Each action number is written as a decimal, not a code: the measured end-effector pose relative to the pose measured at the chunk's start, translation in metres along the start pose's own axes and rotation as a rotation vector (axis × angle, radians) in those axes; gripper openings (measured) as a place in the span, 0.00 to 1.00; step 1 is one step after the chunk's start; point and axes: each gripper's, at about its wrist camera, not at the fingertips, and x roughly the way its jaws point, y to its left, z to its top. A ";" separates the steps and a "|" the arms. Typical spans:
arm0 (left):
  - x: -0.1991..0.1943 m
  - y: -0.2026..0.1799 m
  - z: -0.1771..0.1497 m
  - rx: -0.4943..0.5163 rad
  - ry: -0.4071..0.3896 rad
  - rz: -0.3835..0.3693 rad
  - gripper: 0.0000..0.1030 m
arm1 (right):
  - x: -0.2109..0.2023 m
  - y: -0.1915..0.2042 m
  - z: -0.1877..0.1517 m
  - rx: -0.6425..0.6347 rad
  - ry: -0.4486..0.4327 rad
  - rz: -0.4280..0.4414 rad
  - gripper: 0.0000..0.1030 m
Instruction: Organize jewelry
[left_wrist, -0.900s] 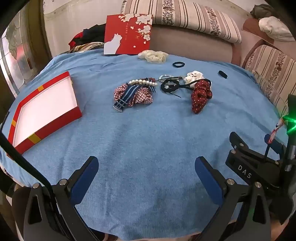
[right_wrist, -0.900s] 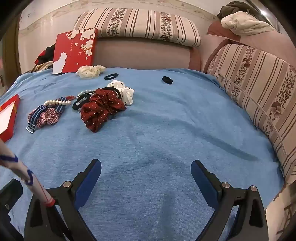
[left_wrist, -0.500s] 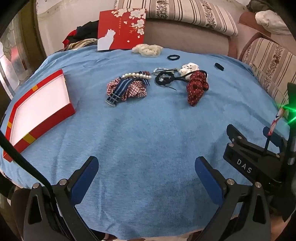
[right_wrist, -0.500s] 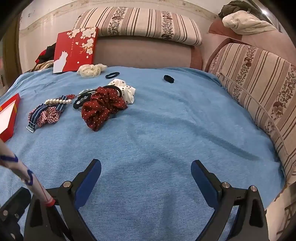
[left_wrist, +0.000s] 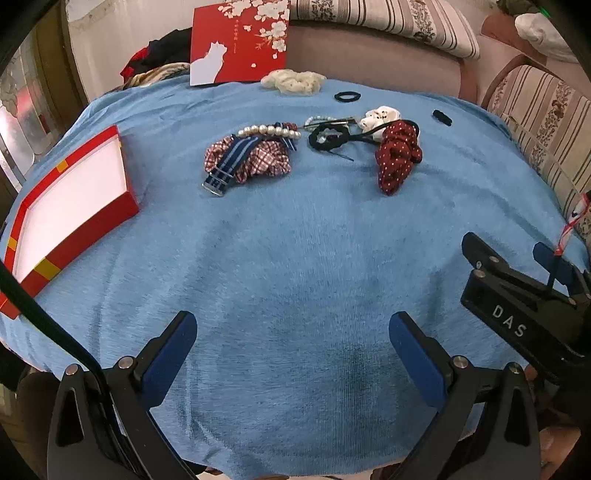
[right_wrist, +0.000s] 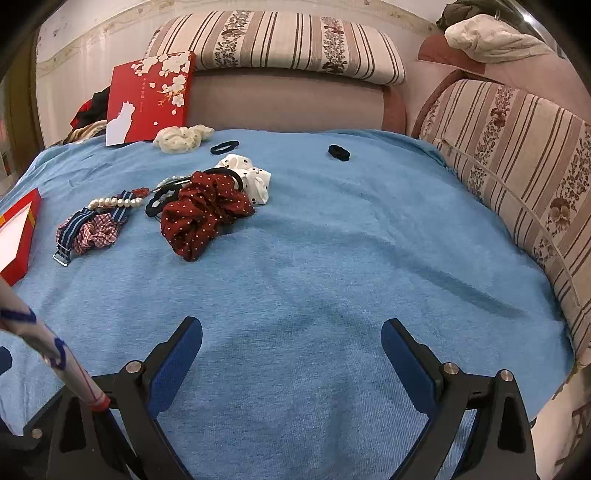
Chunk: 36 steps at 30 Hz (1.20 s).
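Hovering low over the blue cloth (left_wrist: 295, 277), the left gripper (left_wrist: 291, 332) has its fingers spread wide and holds nothing; the right gripper (right_wrist: 291, 339) is likewise spread and empty. Jewelry and hair things lie in a cluster in the upper middle of the left view: a pearl bracelet (left_wrist: 267, 130) touching a plaid scrunchie (left_wrist: 264, 160), with a striped watch strap (left_wrist: 231, 166) across it, and to their right a red dotted scrunchie (left_wrist: 397, 158) beside a white scrunchie (left_wrist: 380, 115). An open red box (left_wrist: 79, 225) sits at the left edge. A red lid (left_wrist: 240, 40) leans upright at the top.
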 end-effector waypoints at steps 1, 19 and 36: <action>0.001 0.001 -0.001 -0.001 0.003 -0.001 1.00 | 0.000 0.000 0.000 0.001 0.002 -0.001 0.97; 0.019 0.001 0.007 -0.014 0.047 0.009 1.00 | 0.009 0.007 0.002 -0.025 0.021 -0.006 0.97; 0.032 0.002 0.001 -0.009 0.068 0.025 1.00 | 0.011 0.010 0.003 -0.034 0.024 -0.006 0.97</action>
